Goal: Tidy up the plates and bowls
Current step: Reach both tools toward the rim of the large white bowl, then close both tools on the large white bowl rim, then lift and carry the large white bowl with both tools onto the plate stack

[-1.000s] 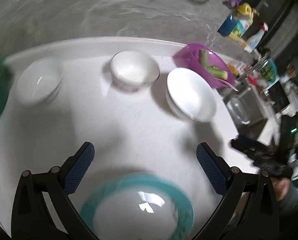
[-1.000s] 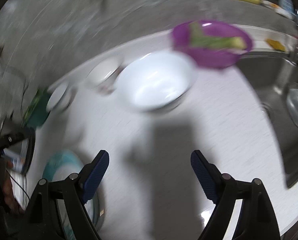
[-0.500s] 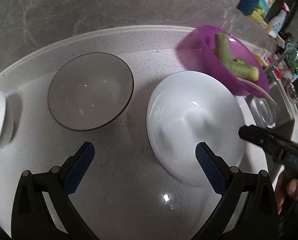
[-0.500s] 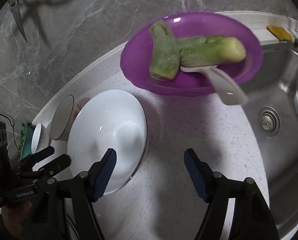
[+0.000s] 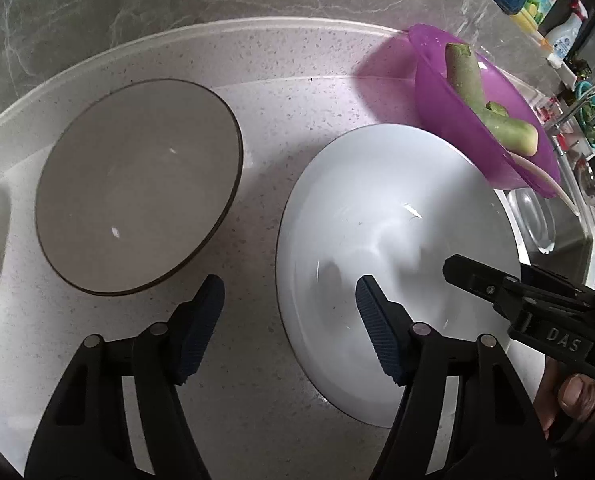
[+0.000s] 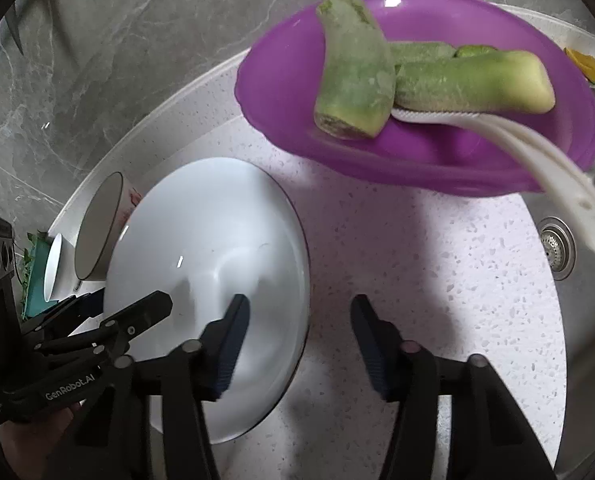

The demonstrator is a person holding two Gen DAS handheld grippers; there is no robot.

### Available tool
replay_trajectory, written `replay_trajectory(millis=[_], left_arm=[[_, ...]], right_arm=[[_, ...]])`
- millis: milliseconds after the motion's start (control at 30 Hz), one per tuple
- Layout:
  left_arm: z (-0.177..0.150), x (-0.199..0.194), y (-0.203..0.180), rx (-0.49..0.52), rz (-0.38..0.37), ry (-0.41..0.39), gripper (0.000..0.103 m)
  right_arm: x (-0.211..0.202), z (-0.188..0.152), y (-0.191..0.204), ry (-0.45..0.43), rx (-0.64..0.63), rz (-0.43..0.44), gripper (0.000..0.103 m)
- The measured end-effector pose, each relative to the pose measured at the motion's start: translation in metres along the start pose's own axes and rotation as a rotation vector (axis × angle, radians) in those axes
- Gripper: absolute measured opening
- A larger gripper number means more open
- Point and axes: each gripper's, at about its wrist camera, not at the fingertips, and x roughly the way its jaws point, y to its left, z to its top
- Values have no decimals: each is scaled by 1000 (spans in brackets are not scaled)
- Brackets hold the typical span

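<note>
A large white bowl (image 5: 393, 240) sits on the speckled counter; it also shows in the right wrist view (image 6: 213, 264). My left gripper (image 5: 289, 324) is open and straddles its left rim, one finger inside. My right gripper (image 6: 297, 344) is open and straddles the bowl's right rim, its left finger inside. A dark-rimmed grey-white bowl (image 5: 137, 184) stands to the left, seen edge-on in the right wrist view (image 6: 97, 232). A small white bowl (image 6: 53, 268) lies beyond it.
A purple bowl (image 6: 417, 160) with green vegetable pieces (image 6: 353, 72) and a white scoop (image 6: 557, 168) sits behind the white bowl. A steel sink (image 6: 577, 280) with a drain lies to the right. Bottles (image 5: 537, 4) stand at the far right. A marble wall backs the counter.
Both grippers have moved in onto the large white bowl and narrowed their opening, each now straddling one side of its rim. The bowls have not moved.
</note>
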Motion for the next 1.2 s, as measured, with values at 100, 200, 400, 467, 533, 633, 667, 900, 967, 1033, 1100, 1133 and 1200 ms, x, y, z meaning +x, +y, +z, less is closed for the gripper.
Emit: replay_trajectory(millis=[100,200,400,467,533,633,667,900,967,1033,1100,1133,1200], left_arm=[[1,6,-2,8,-23,14,42],[1,15,-9,33,-24,31,25],[2,14,-13,38,-18,23,16],[1,13,-13,37,-15,25,16],[-2,9,-13,40,-9,26,16],[-6,3,-13,34,-7,16,16],[-7,-1,-14,32,-8,12,16],[-25,-43,-8,3,-25,-32,16],[-35,-61,0,-13,-24,-51,16],[-44,-79,11,-38,-21,-68,16],[-54,-100,26,-64,-8,-92,16],[-58,-108,33,-74,-1,-102,16],[-69,-127,52,-103,16,-122,16]], right_arm=[[5,1,0,10,-6,0,34],[7,1,0,15,-19,-4,19],[10,3,4,21,-50,-14,15],[9,3,4,22,-57,-16,15],[8,2,3,24,-61,-19,15],[8,0,10,21,-69,-22,14],[6,-1,10,19,-71,-22,14],[-24,-8,32,0,-114,-19,14],[-32,-9,46,-6,-134,-11,14],[-39,-11,63,-12,-164,2,14],[-44,-13,81,-17,-191,18,14],[-46,-14,94,-21,-211,28,14],[-48,-16,114,-23,-245,46,14]])
